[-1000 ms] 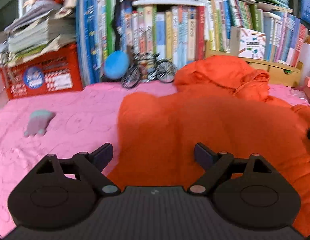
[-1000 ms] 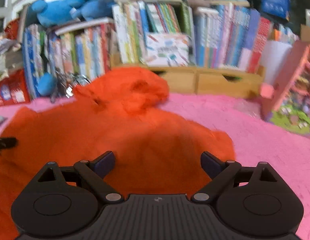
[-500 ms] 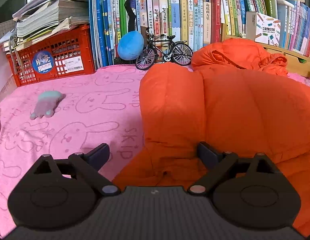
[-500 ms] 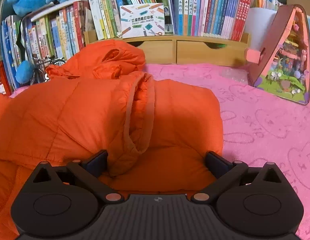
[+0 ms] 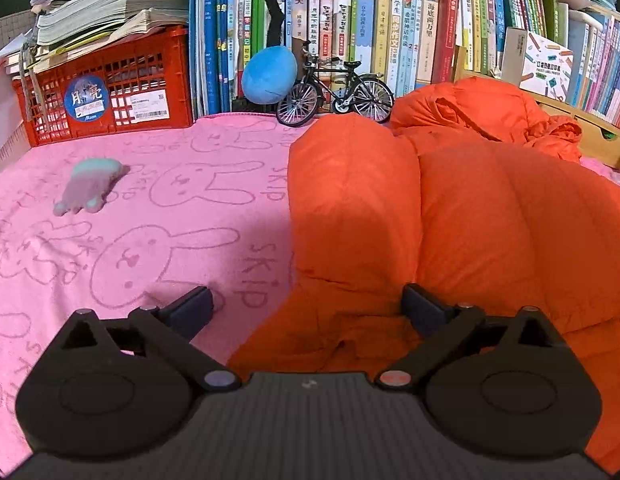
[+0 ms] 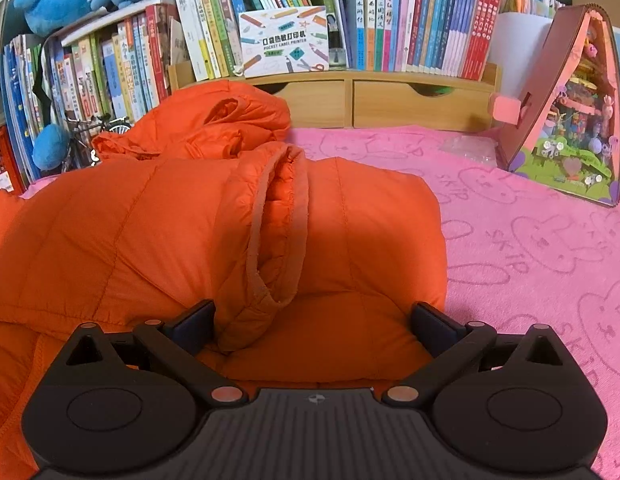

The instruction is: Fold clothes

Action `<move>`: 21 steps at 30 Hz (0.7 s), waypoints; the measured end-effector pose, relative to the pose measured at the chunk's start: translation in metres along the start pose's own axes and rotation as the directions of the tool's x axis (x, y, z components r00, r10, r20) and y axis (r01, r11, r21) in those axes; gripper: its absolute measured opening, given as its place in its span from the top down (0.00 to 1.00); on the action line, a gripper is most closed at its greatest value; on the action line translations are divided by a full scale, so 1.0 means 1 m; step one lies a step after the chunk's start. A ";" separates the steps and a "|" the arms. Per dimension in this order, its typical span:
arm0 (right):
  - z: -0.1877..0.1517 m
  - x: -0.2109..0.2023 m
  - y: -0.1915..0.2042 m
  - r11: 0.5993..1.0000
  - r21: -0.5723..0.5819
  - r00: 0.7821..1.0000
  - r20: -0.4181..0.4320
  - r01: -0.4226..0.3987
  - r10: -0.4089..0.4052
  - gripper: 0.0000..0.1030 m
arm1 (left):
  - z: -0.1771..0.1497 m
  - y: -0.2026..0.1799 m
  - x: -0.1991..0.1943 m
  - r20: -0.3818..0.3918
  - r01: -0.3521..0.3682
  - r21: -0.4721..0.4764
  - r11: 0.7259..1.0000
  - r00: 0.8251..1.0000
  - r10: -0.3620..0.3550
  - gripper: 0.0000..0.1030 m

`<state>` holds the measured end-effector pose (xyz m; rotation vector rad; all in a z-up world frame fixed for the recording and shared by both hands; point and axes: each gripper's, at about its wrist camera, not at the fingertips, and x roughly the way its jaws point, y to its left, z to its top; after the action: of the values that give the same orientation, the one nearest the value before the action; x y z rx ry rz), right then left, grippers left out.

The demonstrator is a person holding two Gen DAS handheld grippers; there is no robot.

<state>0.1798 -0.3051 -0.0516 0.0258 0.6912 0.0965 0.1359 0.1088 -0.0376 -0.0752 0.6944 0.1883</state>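
An orange puffer jacket [image 5: 470, 220] lies on the pink rabbit-print blanket [image 5: 169, 208], its sides folded inward and its hood [image 5: 470, 108] bunched at the far end. My left gripper [image 5: 305, 302] stands open over the jacket's near left edge, one finger above the blanket and the other above the fabric. In the right wrist view the jacket [image 6: 149, 232] shows a sleeve cuff [image 6: 277, 232] lying across its top. My right gripper [image 6: 312, 316] is open just above the near hem, with the cuff's end between the fingers but not pinched.
A red crate [image 5: 109, 92], a model bicycle [image 5: 334, 96], a blue plush ball [image 5: 269, 80] and rows of books line the back. A small grey-teal toy [image 5: 89, 186] lies on the blanket at left. At right stand wooden drawers [image 6: 390, 100] and a pink toy house [image 6: 566, 120].
Both grippers' jaws have spread a little wider and both views have dipped toward the jacket. The blur is gone and the folded jacket lies settled.
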 end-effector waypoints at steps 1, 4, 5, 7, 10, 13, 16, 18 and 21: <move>0.000 0.000 0.000 1.000 0.002 1.000 0.001 0.003 -0.003 0.00 | 0.001 -0.004 -0.006 0.003 -0.014 -0.012 1.000 1.000 0.014 0.06; 0.000 0.000 -0.001 1.000 0.009 1.000 0.006 0.008 -0.008 0.00 | 0.003 -0.017 -0.031 0.055 -0.006 0.000 1.000 0.998 0.006 0.13; 0.000 -0.003 -0.001 1.000 0.013 1.000 0.014 0.014 -0.014 0.00 | 0.003 -0.024 -0.039 0.072 0.018 0.010 1.000 0.997 -0.019 0.13; 0.001 -0.015 0.001 0.999 0.034 0.999 0.048 0.007 -0.009 0.04 | 0.003 -0.038 -0.055 0.100 0.082 0.040 0.996 0.991 -0.086 0.13; -0.001 -0.041 0.005 0.986 0.091 0.985 0.113 -0.139 0.129 0.07 | 0.003 -0.058 -0.074 0.115 0.189 0.101 0.977 0.973 -0.201 0.14; -0.003 -0.058 0.012 0.921 0.139 0.928 0.138 -0.363 0.345 0.18 | -0.003 -0.077 -0.075 0.042 0.324 0.127 0.937 0.942 -0.332 0.43; -0.010 -0.054 0.023 0.851 0.189 0.872 0.089 -0.490 0.482 0.39 | -0.011 -0.090 -0.070 -0.024 0.410 0.127 0.903 0.912 -0.411 0.44; -0.014 -0.045 0.032 0.839 0.190 0.859 0.046 -0.509 0.511 0.47 | -0.016 -0.093 -0.059 -0.053 0.405 0.114 0.907 0.914 -0.402 0.46; -0.021 -0.033 0.041 0.847 0.190 0.863 0.002 -0.497 0.506 0.48 | -0.022 -0.094 -0.046 -0.070 0.382 0.106 0.918 0.924 -0.376 0.46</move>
<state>0.1378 -0.2674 -0.0448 0.3873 0.7272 0.5407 0.1061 0.0069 -0.0238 -0.1001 0.7243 -0.2288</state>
